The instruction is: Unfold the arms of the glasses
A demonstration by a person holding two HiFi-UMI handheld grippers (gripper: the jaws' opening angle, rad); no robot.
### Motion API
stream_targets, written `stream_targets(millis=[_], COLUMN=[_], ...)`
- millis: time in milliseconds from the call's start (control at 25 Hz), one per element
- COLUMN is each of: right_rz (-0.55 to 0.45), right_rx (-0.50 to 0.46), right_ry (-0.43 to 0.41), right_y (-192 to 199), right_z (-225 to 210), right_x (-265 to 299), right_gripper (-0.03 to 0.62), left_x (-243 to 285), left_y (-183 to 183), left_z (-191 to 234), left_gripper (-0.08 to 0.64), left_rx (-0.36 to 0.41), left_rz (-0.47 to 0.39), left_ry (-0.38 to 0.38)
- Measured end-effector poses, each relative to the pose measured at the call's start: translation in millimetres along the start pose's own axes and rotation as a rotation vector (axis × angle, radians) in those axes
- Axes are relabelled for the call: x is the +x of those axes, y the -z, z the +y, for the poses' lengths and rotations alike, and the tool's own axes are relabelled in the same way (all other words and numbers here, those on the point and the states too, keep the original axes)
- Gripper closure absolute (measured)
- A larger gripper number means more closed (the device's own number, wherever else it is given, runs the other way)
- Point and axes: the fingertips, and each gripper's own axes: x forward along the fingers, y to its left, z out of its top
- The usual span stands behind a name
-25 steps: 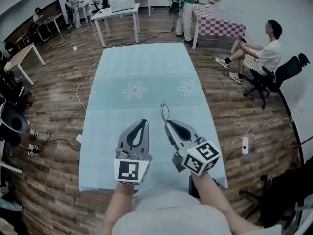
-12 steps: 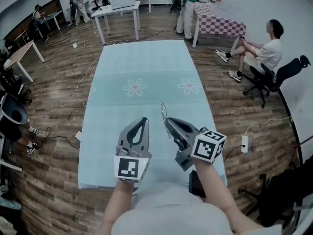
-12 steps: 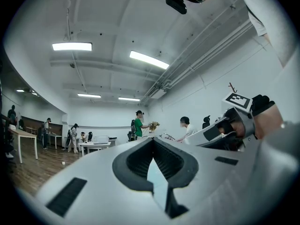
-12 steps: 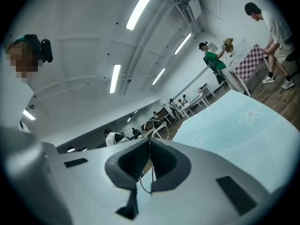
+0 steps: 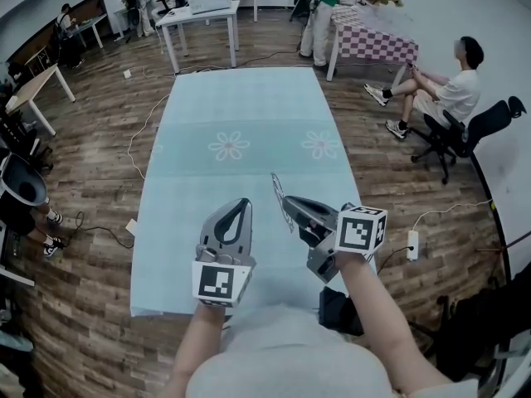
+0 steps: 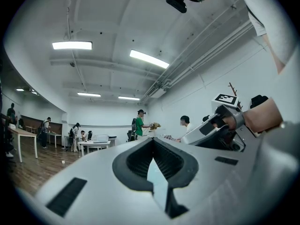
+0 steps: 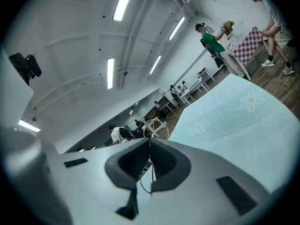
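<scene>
The glasses (image 5: pixel 278 191) are thin wire ones, sticking up and forward from the tips of my right gripper (image 5: pixel 286 202), which is shut on them over the near end of the pale blue tablecloth (image 5: pixel 241 114). In the right gripper view a thin wire runs down between the closed pads (image 7: pixel 157 158), and the wire frame (image 7: pixel 156 124) shows just past my right gripper (image 7: pixel 150 140). My left gripper (image 5: pixel 243 204) hovers beside it to the left, shut and holding nothing. In the left gripper view, my left gripper (image 6: pixel 152 139) has its jaws together, and the right gripper's body (image 6: pixel 211 130) shows at the right.
A person (image 5: pixel 452 85) sits on a chair to the right of the table. A power strip (image 5: pixel 411 245) lies on the wood floor at the right. A white desk (image 5: pixel 203 15) and a checkered table (image 5: pixel 373 44) stand beyond the far end.
My right gripper has rolled about its own axis, bringing its marker cube up to face the head camera; the glasses tilted with it. The left gripper stayed still.
</scene>
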Motion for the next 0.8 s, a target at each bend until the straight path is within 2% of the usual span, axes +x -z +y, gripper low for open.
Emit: stream_targets(millis=[400, 640, 760, 800], right_rz=[0.132, 0.185, 0.194, 0.197], right_rx=[0.085, 0.169, 0.219, 0.228], right_ry=[-0.055, -0.113, -0.139, -0.144], right_y=[8.3, 9.4, 8.7, 8.8], right_z=[-2.1, 0.1, -2.6, -3.5], right_x=[0.4, -5.0, -14.1, -15.8], right_gripper=[0.581, 0.583, 0.582, 0.581], left_x=[3.2, 4.5, 9.6, 11.2], left_y=[7.3, 20.1, 32.0, 34.4], left_z=[-7.7, -11.8, -21.8, -23.6], left_gripper=[0.551, 0.545, 0.453, 0.453], left_rx=[-0.007, 0.037, 0.053, 0.055], left_rz=[0.023, 0.072, 0.122, 0.129], left_ry=[0.036, 0.088, 0.153, 0.175])
